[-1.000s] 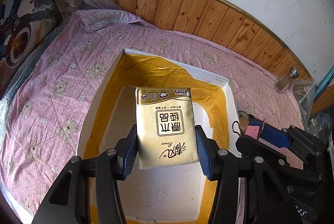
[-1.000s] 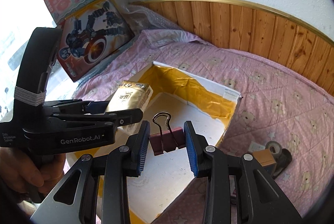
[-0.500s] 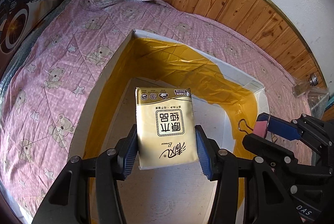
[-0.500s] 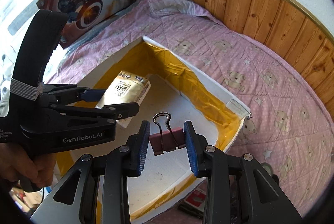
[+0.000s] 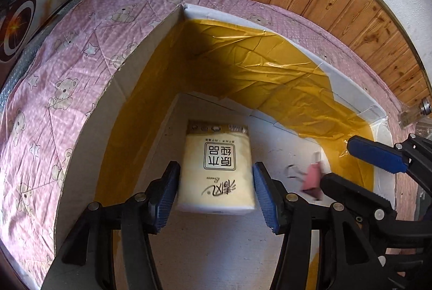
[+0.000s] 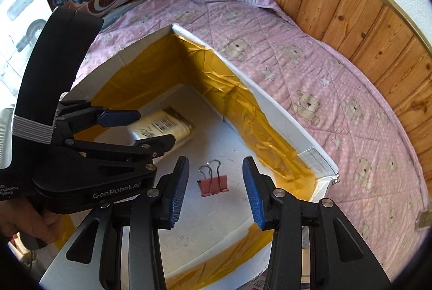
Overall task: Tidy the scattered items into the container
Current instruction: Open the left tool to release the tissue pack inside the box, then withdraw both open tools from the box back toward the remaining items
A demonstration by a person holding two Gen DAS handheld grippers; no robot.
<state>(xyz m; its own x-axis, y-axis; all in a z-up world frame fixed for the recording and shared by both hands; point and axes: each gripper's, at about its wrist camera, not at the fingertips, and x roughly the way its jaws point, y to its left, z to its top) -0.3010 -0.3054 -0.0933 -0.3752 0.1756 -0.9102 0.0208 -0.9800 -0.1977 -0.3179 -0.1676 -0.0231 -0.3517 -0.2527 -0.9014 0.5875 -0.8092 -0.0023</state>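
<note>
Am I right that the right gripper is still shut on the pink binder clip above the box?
No. In the right wrist view the right gripper is open and the pink binder clip lies loose on the floor of the box.

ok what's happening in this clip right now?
A person holds a pair of tongs in each hand over a white box lined with yellow tape, sitting on a pink bear-print quilt. Both tongs are open. The tissue pack lies between the left tongs, apparently on the box floor. The pink binder clip sits on the floor below the right tongs, free of their fingers. Both items are in the box.
</note>
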